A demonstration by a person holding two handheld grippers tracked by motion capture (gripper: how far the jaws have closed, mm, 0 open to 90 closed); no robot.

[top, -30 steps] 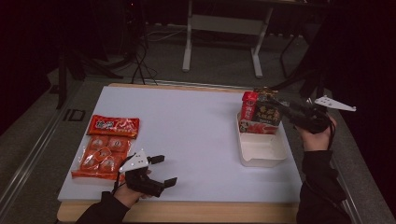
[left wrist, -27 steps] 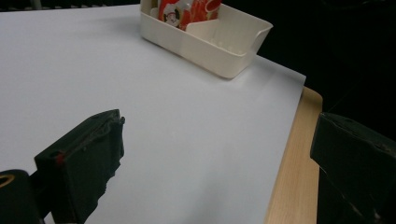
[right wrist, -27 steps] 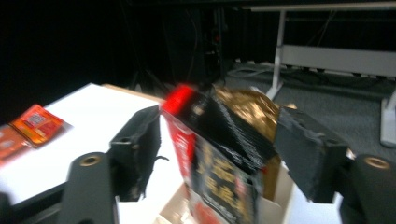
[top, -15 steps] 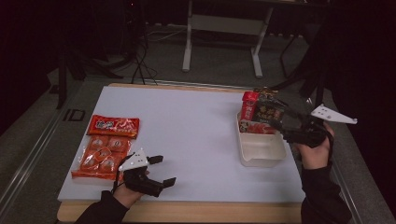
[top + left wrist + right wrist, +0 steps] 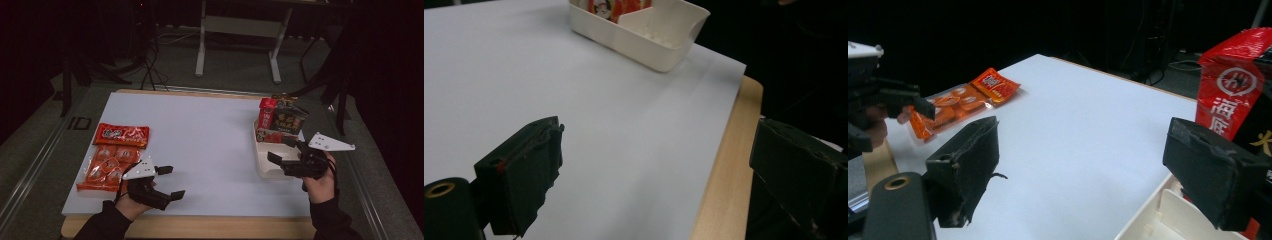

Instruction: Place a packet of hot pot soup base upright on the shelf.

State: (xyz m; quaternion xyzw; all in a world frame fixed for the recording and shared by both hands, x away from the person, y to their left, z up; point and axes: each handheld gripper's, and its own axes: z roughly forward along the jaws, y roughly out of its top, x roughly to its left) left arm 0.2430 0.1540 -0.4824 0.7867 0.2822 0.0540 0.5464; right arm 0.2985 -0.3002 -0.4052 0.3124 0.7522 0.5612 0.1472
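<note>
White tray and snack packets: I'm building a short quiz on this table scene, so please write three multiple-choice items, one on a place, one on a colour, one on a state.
1. Where on the table does the white tray stand in the high view?
A. at the left edge
B. on the right side
C. in the middle

2. What colour are the snack packets lying flat at the left?
A. orange-red
B. blue
C. green

3. How is the right gripper over the tray?
A. shut on a packet
B. shut and empty
C. open and empty

Answers: 1 B, the tray sits by the right hand with upright packets in its far end. 2 A, they show orange-red in the high view and the right gripper view. 3 C, its jaws stand wide apart with nothing between them.
</note>
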